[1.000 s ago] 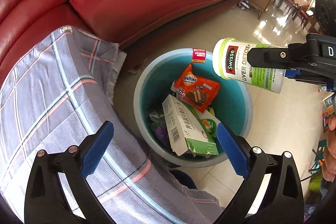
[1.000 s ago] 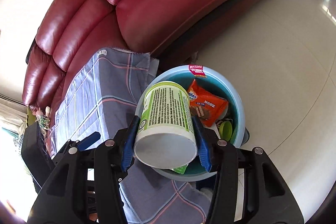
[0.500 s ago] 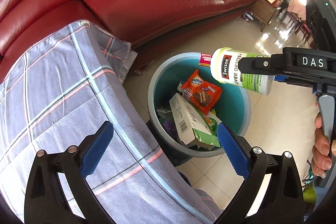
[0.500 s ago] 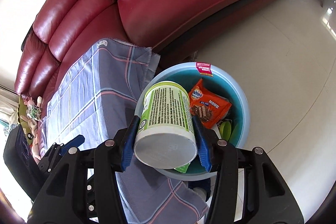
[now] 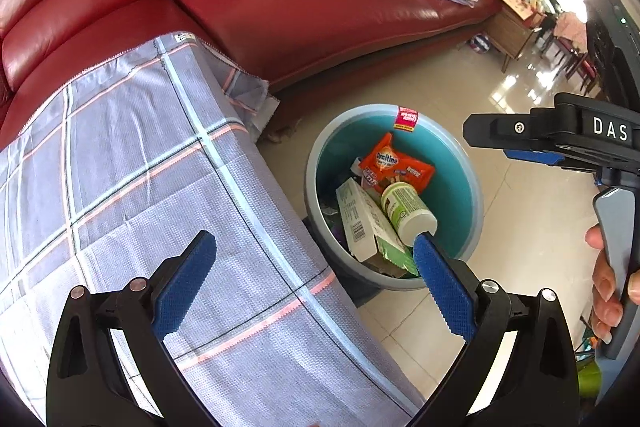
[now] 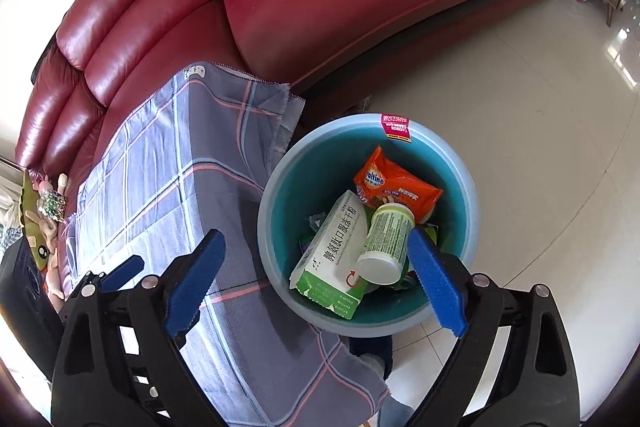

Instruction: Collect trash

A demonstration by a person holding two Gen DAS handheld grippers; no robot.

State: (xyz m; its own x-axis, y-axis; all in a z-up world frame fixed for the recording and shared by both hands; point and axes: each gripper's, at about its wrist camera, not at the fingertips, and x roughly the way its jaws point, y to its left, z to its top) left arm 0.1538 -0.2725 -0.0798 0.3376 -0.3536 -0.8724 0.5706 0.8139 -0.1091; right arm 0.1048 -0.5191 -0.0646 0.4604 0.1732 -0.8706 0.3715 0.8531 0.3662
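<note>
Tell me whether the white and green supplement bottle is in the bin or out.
In. The white and green supplement bottle lies tipped inside the round teal bin, resting on a green and white carton.

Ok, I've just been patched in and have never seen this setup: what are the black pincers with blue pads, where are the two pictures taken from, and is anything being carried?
No robot arm here: a person holds a hand-held two-finger tool in each hand. Each picture comes from a fisheye camera on one tool, looking along its fingers. The left tool fills the bottom of the left view; the right tool does the same in the right view and also appears side-on at the right edge of the left view. Both stand open and hold nothing. Below them is a round teal plastic bin on the tiled floor, beside a checked grey cloth draped over a surface in front of a red leather sofa. In the bin lie a white and green supplement bottle, an orange Ovaltine wrapper and a green and white carton.
</note>
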